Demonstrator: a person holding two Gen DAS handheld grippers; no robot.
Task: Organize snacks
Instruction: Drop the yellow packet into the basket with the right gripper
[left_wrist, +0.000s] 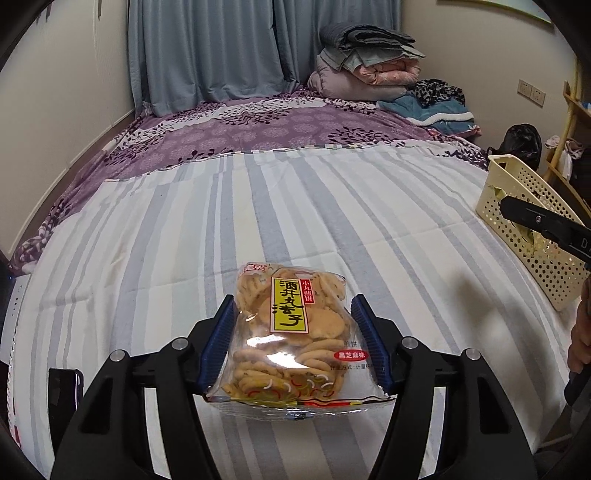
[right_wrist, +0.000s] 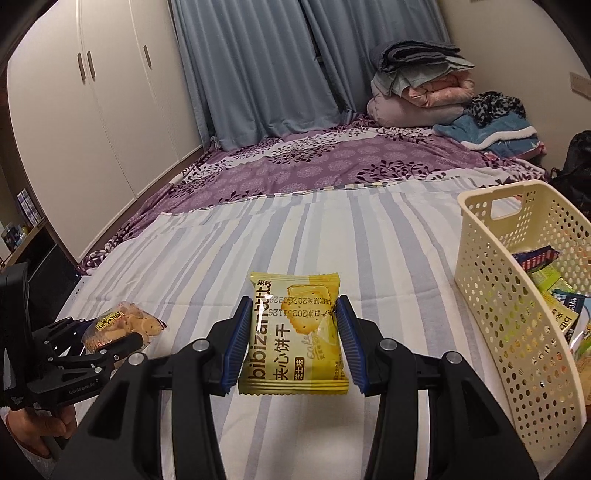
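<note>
A: Which step are we on?

B: I'd say the carry. Both packets look lifted off the striped sheet (left_wrist: 332, 206), each throwing a shadow beneath, and neither is in the basket (right_wrist: 491, 295) yet.

A: What has the left gripper (left_wrist: 293, 341) got?

B: Its 2 blue pads are clamped on the sides of a clear bag of round crackers (left_wrist: 291, 332), which hangs between them at the 6 o'clock part of the left wrist view.

A: And the right gripper (right_wrist: 291, 345)?

B: Clamped on a yellow biscuit packet (right_wrist: 295, 332), flat and facing up, pads pressing its 2 long edges.

A: Where's the basket?

B: At 3 o'clock in the right wrist view, just beside the yellow packet, with several snack packets (right_wrist: 557, 291) already inside. From the left wrist it sits further off, at about 2 o'clock.

A: Pose?

B: Both grippers tilt downward over the bed. A hand (right_wrist: 40, 424) grips the left tool's handle at 8 o'clock in the right wrist view.

A: Next move?

B: Probably swing the right packet over the rim and part the pads; the left has further to travel.
</note>
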